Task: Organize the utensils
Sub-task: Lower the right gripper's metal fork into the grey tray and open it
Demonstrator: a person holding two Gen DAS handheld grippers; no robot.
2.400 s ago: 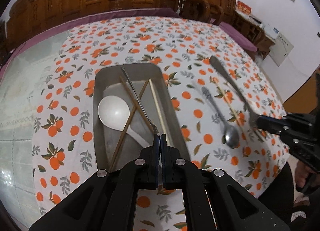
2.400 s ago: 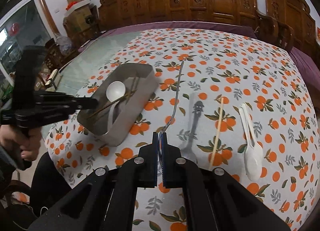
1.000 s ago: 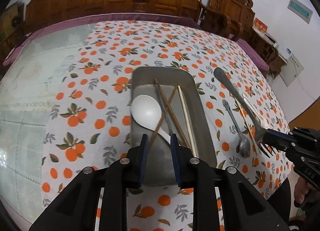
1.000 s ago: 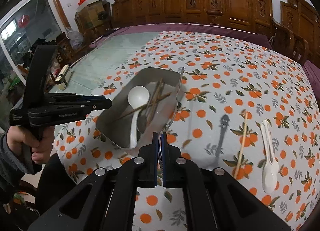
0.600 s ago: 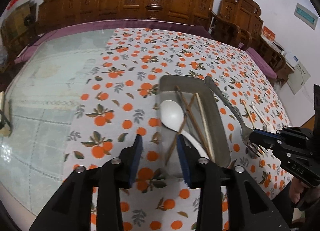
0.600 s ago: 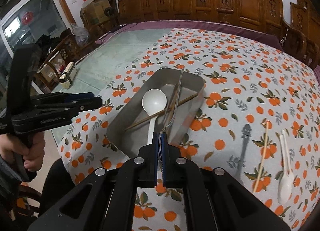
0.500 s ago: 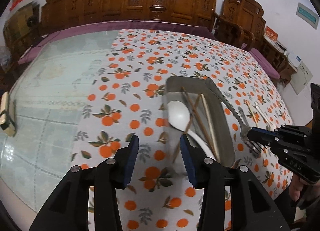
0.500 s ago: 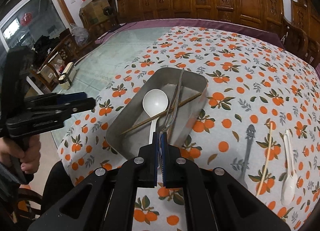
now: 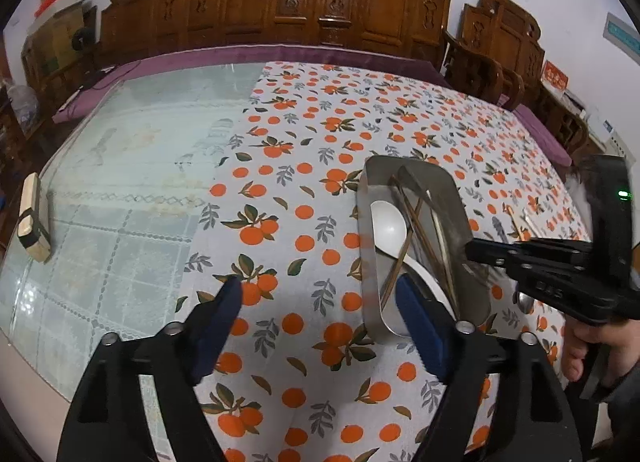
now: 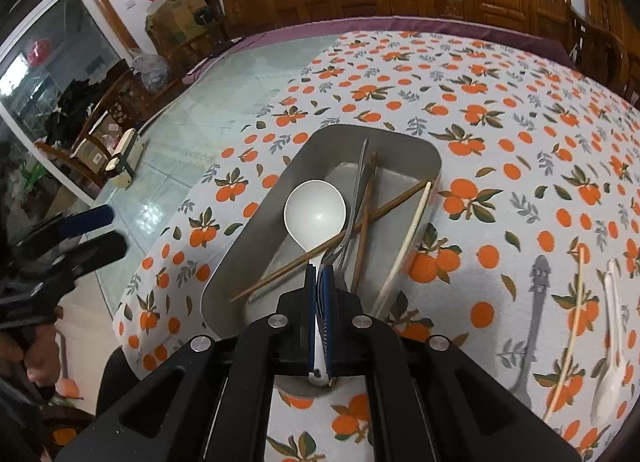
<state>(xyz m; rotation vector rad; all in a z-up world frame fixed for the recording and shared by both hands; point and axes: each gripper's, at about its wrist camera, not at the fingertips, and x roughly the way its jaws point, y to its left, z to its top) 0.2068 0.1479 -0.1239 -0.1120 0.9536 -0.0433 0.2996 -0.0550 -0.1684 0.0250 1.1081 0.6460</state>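
Metal tray point(image 10: 412, 150), centre of the right wrist view, on the orange-print cloth point(image 10: 520, 110): holds a white ladle spoon point(image 10: 315, 211), two dark chopsticks point(image 10: 372, 218) crossed over it, and a pale chopstick point(image 10: 414, 230) along its right wall. A metal fork point(image 10: 358, 198) lies lengthwise over the tray, its tine end clamped in the right gripper point(image 10: 319, 282), whose jaws are pressed together on it; whether the handle end already rests on the contents cannot be told. Left gripper point(image 9: 316, 298), lower middle of the left wrist view: jaws have just been opening and now stand wide apart with nothing between them, over bare cloth just left of the tray. Outstanding, lower right of the right wrist view, on the cloth well apart from the tray: a grey metal spoon point(image 10: 534, 322), a second pale chopstick point(image 10: 570, 326), a white spoon point(image 10: 610, 346). Judged a little past halfway: four pieces in, a fifth about to be let go, three left. Hidden or unclear: the ladle's handle passes under the right gripper; the fork's tines are masked by the pads; the white spoon may be two stacked, too blurred to say; the tray's near end is cut off by the gripper body.
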